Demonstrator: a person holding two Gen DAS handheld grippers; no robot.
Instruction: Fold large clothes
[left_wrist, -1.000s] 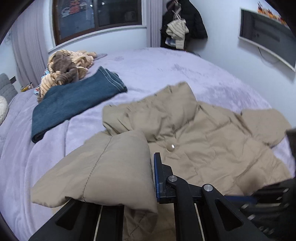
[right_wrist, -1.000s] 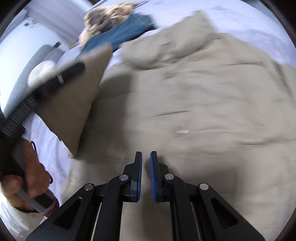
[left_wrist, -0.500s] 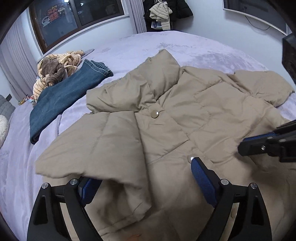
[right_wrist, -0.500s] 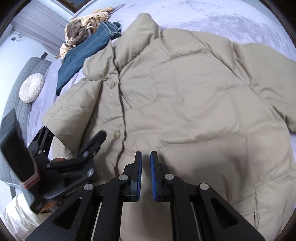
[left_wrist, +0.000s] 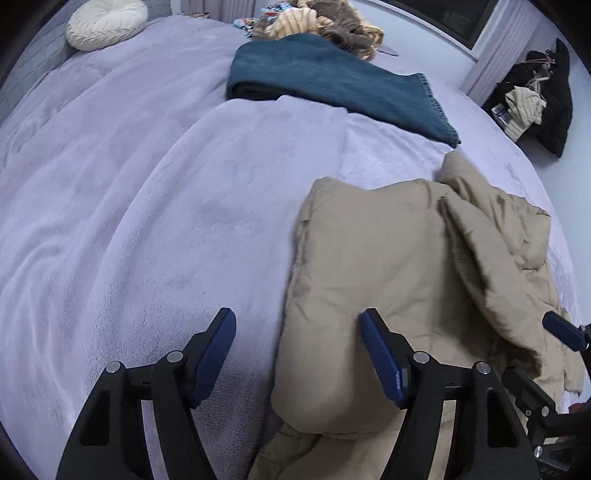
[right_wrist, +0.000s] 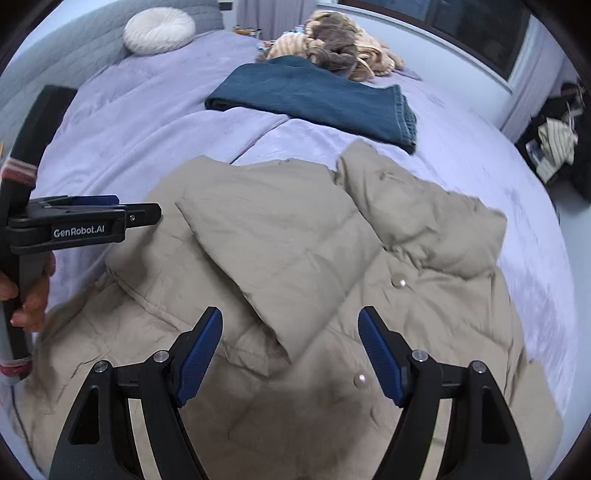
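Both jaws stand apart on my left hand-held gripper (left_wrist: 297, 332) and right hand-held gripper (right_wrist: 290, 330), holding nothing. The tan jacket (right_wrist: 295, 240) lies on the bed (left_wrist: 147, 221), sleeve folded inward. Beyond it, folded jeans (right_wrist: 314, 99), then a white cushion (right_wrist: 159, 29).

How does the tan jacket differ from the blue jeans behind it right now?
The tan jacket is puffy and quilted, with snap buttons; the blue jeans are flat denim. The jacket lies rumpled, one sleeve folded across its front; the jeans are already folded into a neat strip. The jacket sits under the open right tongs; the jeans lie farther back. Both rest on the lavender bed.
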